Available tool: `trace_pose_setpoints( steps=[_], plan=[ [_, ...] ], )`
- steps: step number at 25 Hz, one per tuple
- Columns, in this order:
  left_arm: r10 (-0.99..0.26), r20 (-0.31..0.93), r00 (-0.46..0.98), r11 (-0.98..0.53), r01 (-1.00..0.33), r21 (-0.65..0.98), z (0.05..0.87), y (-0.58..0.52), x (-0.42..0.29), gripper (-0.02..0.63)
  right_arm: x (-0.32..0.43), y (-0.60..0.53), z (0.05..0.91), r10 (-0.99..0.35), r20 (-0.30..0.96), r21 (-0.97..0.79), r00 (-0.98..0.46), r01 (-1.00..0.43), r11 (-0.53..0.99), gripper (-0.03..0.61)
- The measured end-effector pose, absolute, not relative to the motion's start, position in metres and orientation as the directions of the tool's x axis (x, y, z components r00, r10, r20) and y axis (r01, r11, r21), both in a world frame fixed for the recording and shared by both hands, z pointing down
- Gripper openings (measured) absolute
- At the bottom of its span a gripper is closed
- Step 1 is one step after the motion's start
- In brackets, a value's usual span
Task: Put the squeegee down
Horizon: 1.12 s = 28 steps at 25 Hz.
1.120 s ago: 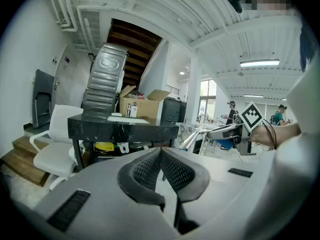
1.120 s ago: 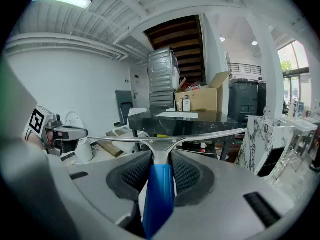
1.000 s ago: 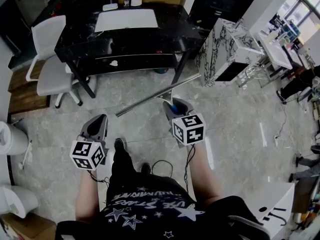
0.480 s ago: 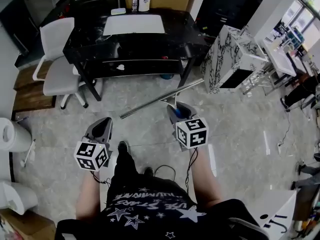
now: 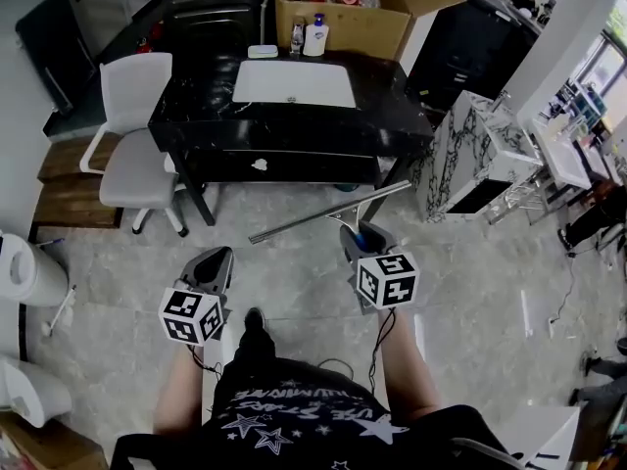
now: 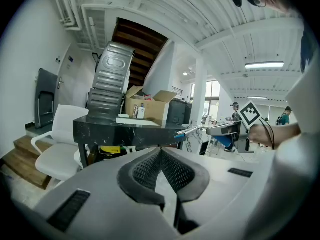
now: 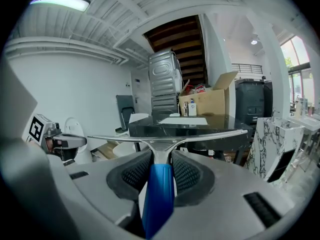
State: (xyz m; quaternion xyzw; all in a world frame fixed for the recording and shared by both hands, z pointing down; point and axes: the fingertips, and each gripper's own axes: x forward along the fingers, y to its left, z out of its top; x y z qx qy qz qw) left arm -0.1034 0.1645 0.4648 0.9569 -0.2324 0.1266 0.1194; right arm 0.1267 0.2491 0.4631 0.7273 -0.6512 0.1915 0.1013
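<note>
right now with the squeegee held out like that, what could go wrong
The squeegee sticks out wide sideways; its right end looks near the marble cabinet and could clip it or the black table.
The right gripper grips only the blue handle, so the blade could twist on landing.

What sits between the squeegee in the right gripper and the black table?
Nothing: in the head view only bare floor tiles show between the squeegee, held by the right gripper, and the black table.
</note>
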Motion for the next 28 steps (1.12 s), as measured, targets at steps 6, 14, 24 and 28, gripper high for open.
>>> trace_pose_setpoints(
  steps=[6, 14, 24, 28],
  plan=[
    [-0.403, 0.288, 0.868, -0.874, -0.459, 0.16, 0.454, 0.073, -0.094, 0.018, 0.134, 0.159, 0.45, -0.912, 0.403, -0.097, 0.078, -0.987, -0.128, 0.14],
    [-0.363, 0.28, 0.889, -0.893, -0.418, 0.167, 0.448, -0.029, -0.093, 0.018, 0.128, 0.061, 0.439, -0.91, 0.402, -0.082, 0.105, -0.985, -0.15, 0.14],
    [-0.352, 0.267, 0.897, -0.889, -0.409, 0.203, 0.46, -0.099, -0.104, 0.018, 0.117, 0.001, 0.449, -0.899, 0.419, -0.066, 0.125, -0.984, -0.167, 0.14],
    [-0.355, 0.276, 0.893, -0.884, -0.416, 0.212, 0.464, -0.116, -0.096, 0.018, 0.126, -0.021, 0.451, -0.899, 0.422, -0.071, 0.114, -0.985, -0.158, 0.14]
  ],
)
